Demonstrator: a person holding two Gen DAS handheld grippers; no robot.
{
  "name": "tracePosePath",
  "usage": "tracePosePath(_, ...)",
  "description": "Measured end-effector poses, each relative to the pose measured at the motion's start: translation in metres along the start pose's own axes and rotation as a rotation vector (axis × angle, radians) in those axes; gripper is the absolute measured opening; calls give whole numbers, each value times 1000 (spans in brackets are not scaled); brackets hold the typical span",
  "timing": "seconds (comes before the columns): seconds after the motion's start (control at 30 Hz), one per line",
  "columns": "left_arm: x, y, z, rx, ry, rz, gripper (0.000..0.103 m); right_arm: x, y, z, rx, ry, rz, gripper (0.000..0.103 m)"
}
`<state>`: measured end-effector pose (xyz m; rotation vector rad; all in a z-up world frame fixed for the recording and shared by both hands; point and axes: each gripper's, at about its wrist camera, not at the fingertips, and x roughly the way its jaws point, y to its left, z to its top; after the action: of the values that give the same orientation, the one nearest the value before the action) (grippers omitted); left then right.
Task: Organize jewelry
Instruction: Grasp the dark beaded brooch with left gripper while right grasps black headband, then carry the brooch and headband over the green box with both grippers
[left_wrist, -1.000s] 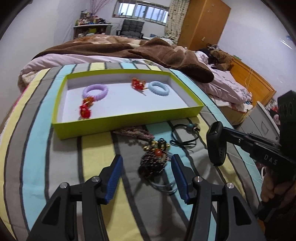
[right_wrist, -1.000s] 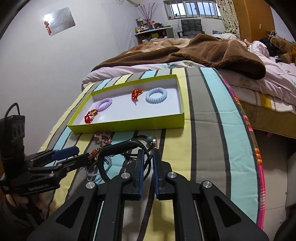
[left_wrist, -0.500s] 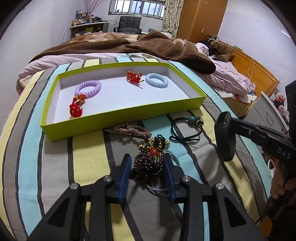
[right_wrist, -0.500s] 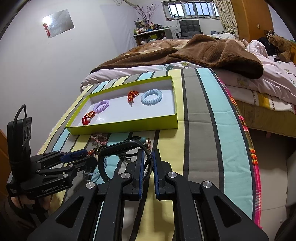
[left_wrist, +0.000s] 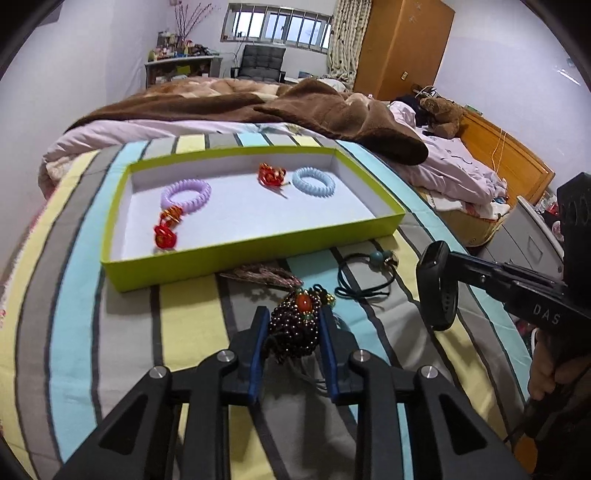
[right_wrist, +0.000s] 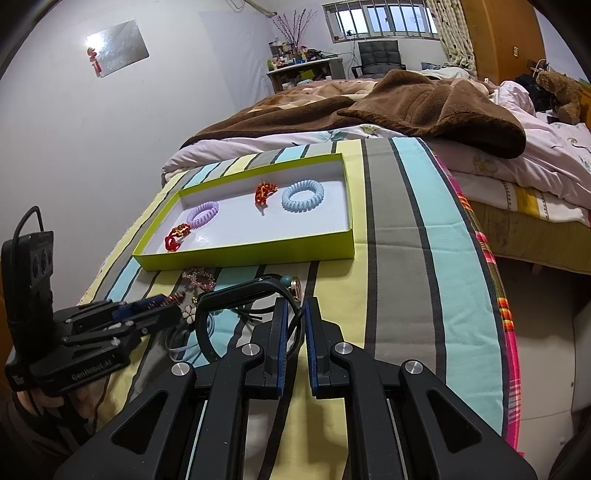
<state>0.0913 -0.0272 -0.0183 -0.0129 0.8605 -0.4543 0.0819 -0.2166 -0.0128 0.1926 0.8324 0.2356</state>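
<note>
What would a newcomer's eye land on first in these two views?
Probably the lime-green shallow box on the striped bedspread, holding lilac and pale blue spiral hair ties and red trinkets. Then the left gripper, shut on a dark beaded bracelet just in front of the box, and the right gripper holding a black wristband.

Left claw (left_wrist: 293, 325) clamped on dark beaded bracelet (left_wrist: 295, 326), right claw (right_wrist: 294, 317) pinching black wristband (right_wrist: 236, 295), both held low.

Dim window (left_wrist: 277, 27) daylight, soft shadows, strong fisheye warping, dark corners.
</note>
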Motion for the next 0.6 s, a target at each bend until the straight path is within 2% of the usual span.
tracePosePath(0.07, -5, 3, 2, -14, -14, -17, 27, -1, 0, 2, -4, -2, 0, 9)
tracePosePath(0.6, -22, 35, 32, -61, -76, 44, 28, 4, 15, 37, -40, -30, 9, 9)
